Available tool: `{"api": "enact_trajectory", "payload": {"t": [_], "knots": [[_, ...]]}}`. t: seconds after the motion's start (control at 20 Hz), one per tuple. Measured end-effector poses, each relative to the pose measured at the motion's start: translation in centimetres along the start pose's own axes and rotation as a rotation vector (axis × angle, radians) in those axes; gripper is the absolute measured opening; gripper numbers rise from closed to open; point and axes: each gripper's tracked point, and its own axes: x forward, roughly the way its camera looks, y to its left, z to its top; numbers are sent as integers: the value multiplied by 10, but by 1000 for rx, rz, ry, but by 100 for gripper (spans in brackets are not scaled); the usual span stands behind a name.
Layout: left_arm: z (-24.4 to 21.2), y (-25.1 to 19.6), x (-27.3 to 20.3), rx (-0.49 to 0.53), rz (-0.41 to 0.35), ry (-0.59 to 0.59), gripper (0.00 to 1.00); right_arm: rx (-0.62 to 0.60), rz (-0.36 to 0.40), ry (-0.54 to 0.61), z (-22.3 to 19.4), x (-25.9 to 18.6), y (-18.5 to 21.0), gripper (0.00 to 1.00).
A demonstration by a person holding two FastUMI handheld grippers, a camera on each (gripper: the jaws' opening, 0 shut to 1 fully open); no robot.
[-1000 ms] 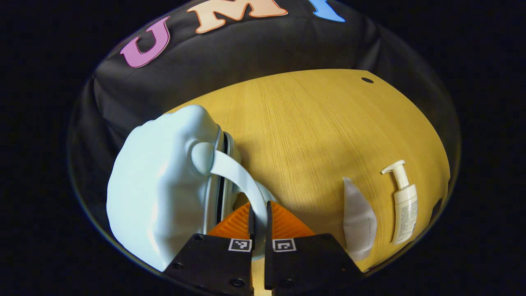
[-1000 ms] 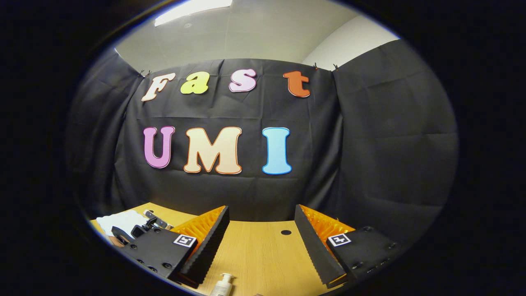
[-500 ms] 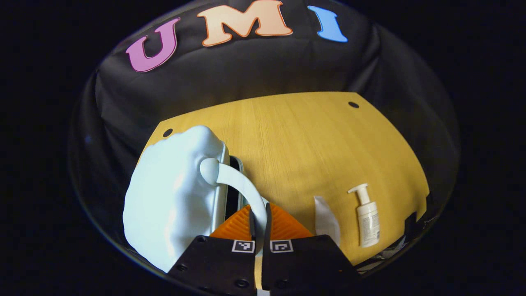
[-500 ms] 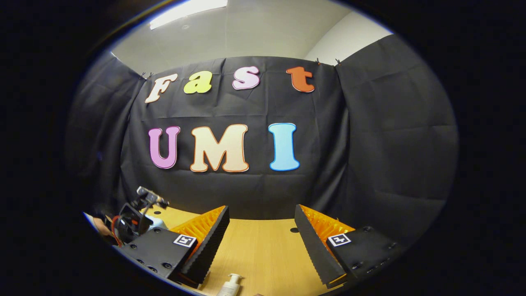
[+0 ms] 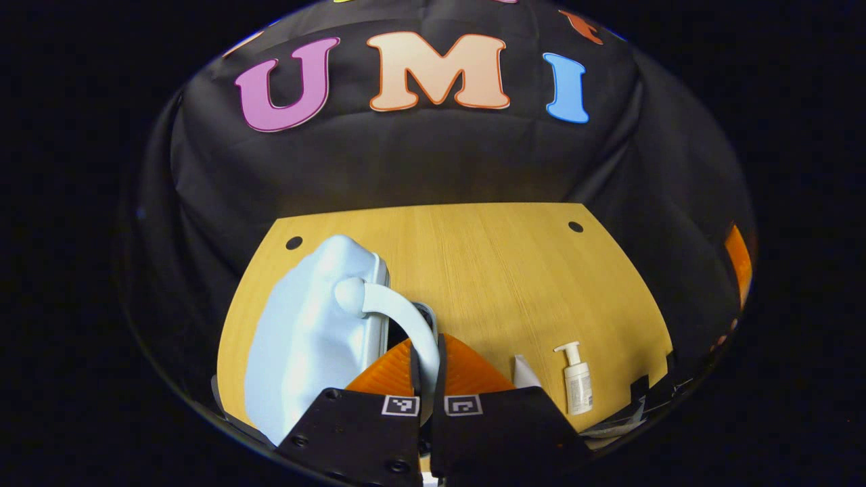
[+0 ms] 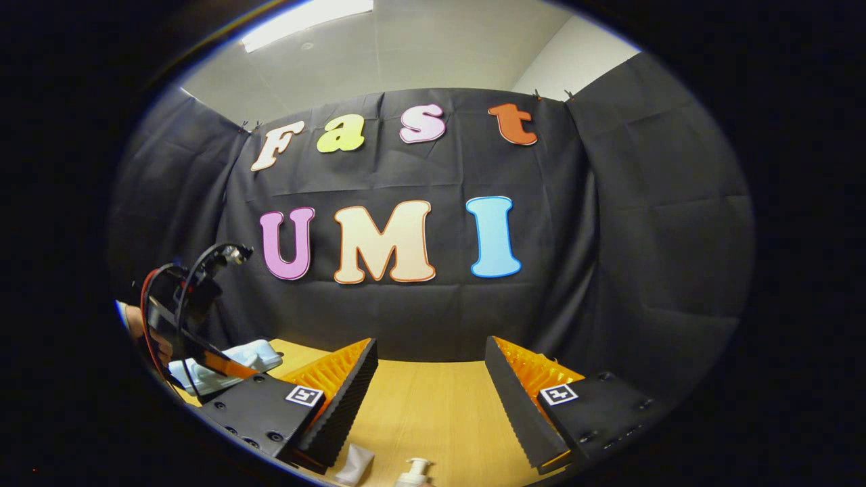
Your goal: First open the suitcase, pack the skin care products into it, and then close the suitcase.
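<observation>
On the left of the wooden counter (image 5: 487,270), a pale blue suitcase (image 5: 304,338) stands on edge, its long axis running from near to far, with its lid partly lifted. The left gripper (image 5: 427,365) has its jaws pinching the curved handle (image 5: 399,314). To the right lie a white tube (image 5: 524,372) and an upright pump bottle (image 5: 577,380). The right gripper (image 6: 431,399) hovers with jaws spread, holding nothing.

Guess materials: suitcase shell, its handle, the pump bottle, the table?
Suitcase shell: likely moulded hard plastic, pale blue, satin; contoured surface with soft highlights. Handle: same pale blue, smooth, looks plastic or rubbery, cannot tell which; the left tool is shut on it. Bottle: white plastic with a pump head, by the look. Table: wood-grain top, matte; probably laminate rather than solid wood.
</observation>
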Motion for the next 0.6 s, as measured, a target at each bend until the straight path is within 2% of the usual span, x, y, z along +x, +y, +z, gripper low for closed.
{"api": "enact_trajectory", "payload": {"t": [0.25, 0.4, 0.6], "knots": [[43, 69, -25, -75, 9, -92, 0, 18, -4, 3, -6, 14, 29, 100], [57, 120, -36, -49, 66, -132, 0, 30, -8, 12, -13, 19, 48, 100], [58, 171, -42, -33, 105, -140, 0, 30, 0, 18, -18, 27, 74, 100]]}}
